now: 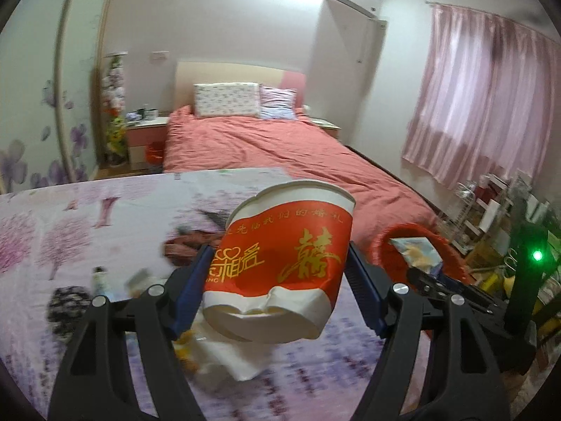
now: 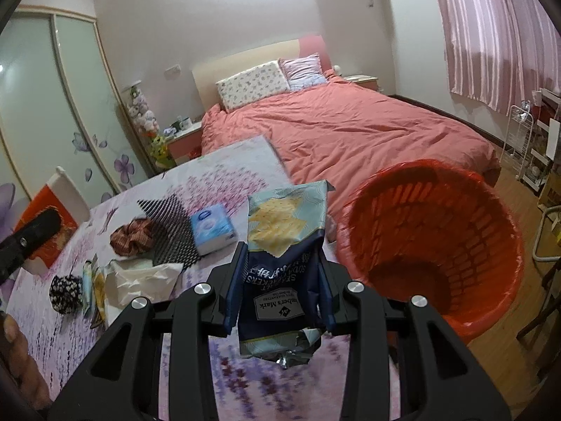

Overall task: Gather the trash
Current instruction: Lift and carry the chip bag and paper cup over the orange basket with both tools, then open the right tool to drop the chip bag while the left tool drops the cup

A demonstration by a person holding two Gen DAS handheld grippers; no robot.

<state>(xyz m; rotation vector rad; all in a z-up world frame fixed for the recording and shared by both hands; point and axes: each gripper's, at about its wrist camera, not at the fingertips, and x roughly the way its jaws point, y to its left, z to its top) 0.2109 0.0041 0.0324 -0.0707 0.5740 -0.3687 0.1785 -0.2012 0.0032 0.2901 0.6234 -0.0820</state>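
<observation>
My left gripper (image 1: pixel 280 270) is shut on a dented red and white paper cup (image 1: pixel 280 259) and holds it above the flowered table (image 1: pixel 70 231). My right gripper (image 2: pixel 280 273) is shut on a blue cracker wrapper (image 2: pixel 280 242), raised just left of the red trash basket (image 2: pixel 431 245). In the left wrist view the basket (image 1: pixel 382 245) stands right of the cup, with the wrapper (image 1: pixel 417 249) and the right gripper over its rim. A crumpled white tissue (image 2: pixel 140 277) and a small wrapper (image 2: pixel 93 280) lie on the table.
On the table are a blue tissue pack (image 2: pixel 212 228), a plaid scrunchie (image 2: pixel 131 236), a black mesh sheet (image 2: pixel 171 224), a dark dotted pouch (image 2: pixel 65 293) and an orange box (image 2: pixel 45 231). A red bed (image 2: pixel 350 129) lies behind. A wire shelf (image 2: pixel 526 140) stands at right.
</observation>
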